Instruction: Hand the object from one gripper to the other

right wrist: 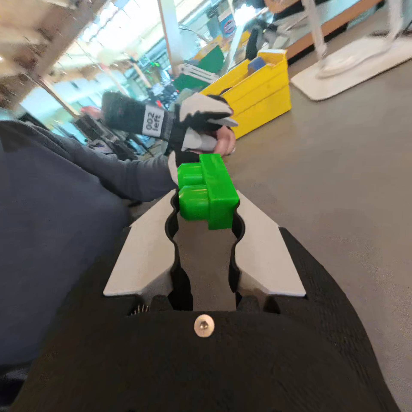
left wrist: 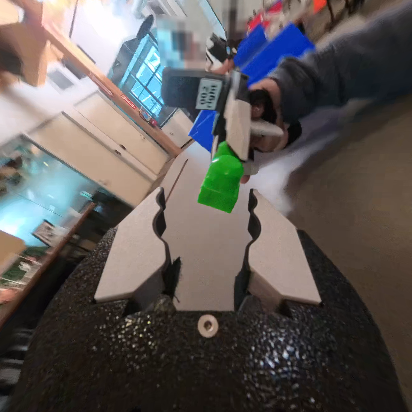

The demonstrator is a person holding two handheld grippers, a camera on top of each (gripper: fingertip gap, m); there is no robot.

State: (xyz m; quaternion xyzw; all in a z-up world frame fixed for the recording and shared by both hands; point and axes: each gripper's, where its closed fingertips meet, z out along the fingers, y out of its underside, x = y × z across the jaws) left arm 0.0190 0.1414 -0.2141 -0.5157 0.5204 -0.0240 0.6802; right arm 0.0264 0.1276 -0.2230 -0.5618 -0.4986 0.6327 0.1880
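In the right wrist view, the right gripper (right wrist: 206, 201) is clamped on a bright green block (right wrist: 207, 194), its fingertips pressing the block's two sides; the block juts out past the tips, held up in the air over the grey surface (right wrist: 323, 200). Just beyond it hangs the left gripper (right wrist: 211, 131), with a hand (right wrist: 225, 142) behind it. Farther right sits a yellow bin (right wrist: 263, 89). In the left wrist view, the left gripper (left wrist: 206, 194) stands wide and holds nothing — the green block (left wrist: 220, 185) is close ahead of its tips, carried by the right gripper (left wrist: 231, 153). Blue bins (left wrist: 274, 51) lie far behind.
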